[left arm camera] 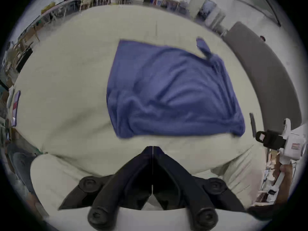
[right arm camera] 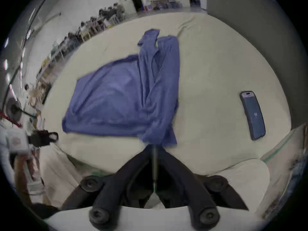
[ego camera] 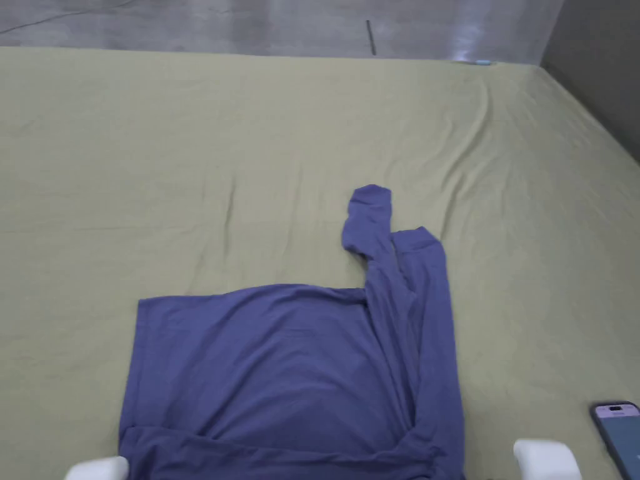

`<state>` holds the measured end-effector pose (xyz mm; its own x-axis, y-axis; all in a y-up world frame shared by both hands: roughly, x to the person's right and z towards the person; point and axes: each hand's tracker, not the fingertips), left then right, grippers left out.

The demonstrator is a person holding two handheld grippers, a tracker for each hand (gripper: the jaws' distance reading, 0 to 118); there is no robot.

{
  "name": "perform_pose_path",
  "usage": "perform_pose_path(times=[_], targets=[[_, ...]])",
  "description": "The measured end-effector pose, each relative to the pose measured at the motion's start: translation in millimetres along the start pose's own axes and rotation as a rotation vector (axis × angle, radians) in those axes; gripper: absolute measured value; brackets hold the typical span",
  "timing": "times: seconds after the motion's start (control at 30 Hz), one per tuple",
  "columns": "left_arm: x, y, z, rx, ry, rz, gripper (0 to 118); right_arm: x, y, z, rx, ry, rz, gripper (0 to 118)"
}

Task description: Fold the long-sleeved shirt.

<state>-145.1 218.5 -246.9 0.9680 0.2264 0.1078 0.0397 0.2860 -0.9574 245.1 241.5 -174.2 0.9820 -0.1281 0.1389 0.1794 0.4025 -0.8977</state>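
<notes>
**Blue shirt flat on the green sheet, both tongs closed at the near edge**

And here's the scene: a wide olive-green sheet (ego camera: 187,156) covers the surface and takes up most of the head view, creased toward the upper right. On it, in the lower centre of the frame, lies the long-sleeved shirt (ego camera: 269,362), blue, body spread flat, with both sleeves (ego camera: 406,281) laid side by side along its right edge and their cuffs reaching up toward the middle of the picture. A band of fabric is folded across the bottom edge.

Down in the lower right corner, a phone (ego camera: 619,434) rests on the sheet, well apart from the shirt.

Now the tongs. In the left gripper view, the left tongs (left arm camera: 152,148) sit low in the centre, jaws pressed together with nothing between them, just short of the shirt's near edge. In the right gripper view, the right tongs (right arm camera: 154,148) are also closed, their tips right at the bunched lower right corner of the shirt; whether any cloth is pinched there, I can't tell.
</notes>
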Motion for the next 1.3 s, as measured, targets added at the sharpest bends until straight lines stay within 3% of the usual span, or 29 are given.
perform_pose_path(times=[0.13, 0.2, 0.23, 0.27, 0.3, 0.43, 0.57, 0.63, 0.77, 0.83, 0.87, 0.9, 0.93, 1.03, 1.07, 1.1, 1.13, 1.17, 1.23, 1.3], targets=[[6, -3, -10, -0.040, -0.117, 0.092, 0, -12, -13, -20, -0.101, 0.156, -0.049, 2], [-4, 39, -7, 0.052, -0.094, 0.078, 0, -17, -11, -22, -0.107, 0.198, -0.048, 2], [-7, 60, -5, 0.094, -0.076, 0.075, 11, -20, -8, -21, -0.103, 0.205, -0.028, 2], [-12, 84, -5, 0.143, -0.070, 0.091, 58, -23, -7, -21, -0.098, 0.212, -0.010, 2], [-20, 115, -9, 0.193, -0.068, 0.099, 118, -25, -6, -20, -0.090, 0.216, 0.013, 2], [-50, 218, -57, 0.331, 0.065, 0.162, 118, -29, -3, -19, -0.087, 0.220, 0.047, 2], [-61, 287, -110, 0.165, 0.151, 0.204, 118, -20, -7, -31, -0.149, 0.224, -0.034, 2], [-59, 297, -130, 0.086, 0.198, 0.205, 118, -15, -10, -33, -0.178, 0.203, -0.066, 2], [-46, 295, -153, 0.027, 0.321, 0.054, 117, -6, -6, -33, -0.194, 0.154, -0.047, 2], [-37, 289, -141, 0.099, 0.298, 0.063, 94, -3, 7, -32, -0.219, 0.082, -0.013, 2], [-30, 286, -133, 0.096, 0.277, 0.050, 68, -2, 18, -32, -0.207, 0.041, 0.011, 2], [-20, 282, -122, 0.145, 0.300, 0.002, 0, 0, 31, -32, -0.174, 0.008, 0.025, 2], [-13, 280, -114, 0.169, 0.348, -0.047, 0, 2, 46, -32, -0.140, -0.002, 0.031, 2], [-11, 274, -106, 0.183, 0.102, 0.048, 0, 12, 111, -38, -0.026, 0.038, 0.013, 3], [-11, 273, -100, 0.195, 0.064, 0.072, 0, 17, 136, -41, 0.025, 0.069, 0.016, 8], [-10, 271, -90, 0.217, 0.066, 0.071, 0, 20, 163, -47, 0.074, 0.120, 0.017, 44], [-10, 270, -83, 0.231, 0.078, 0.067, 0, 23, 186, -55, 0.100, 0.156, 0.016, 90], [-11, 269, -73, 0.253, 0.078, 0.070, 0, 23, 214, -67, 0.103, 0.181, 0.007, 118], [-12, 266, -56, 0.272, 0.060, 0.079, 0, 22, 255, -88, 0.068, 0.196, -0.002, 116], [-13, 266, -45, 0.293, 0.050, 0.077, 0, 15, 293, -115, 0.043, 0.142, 0.007, 118]])
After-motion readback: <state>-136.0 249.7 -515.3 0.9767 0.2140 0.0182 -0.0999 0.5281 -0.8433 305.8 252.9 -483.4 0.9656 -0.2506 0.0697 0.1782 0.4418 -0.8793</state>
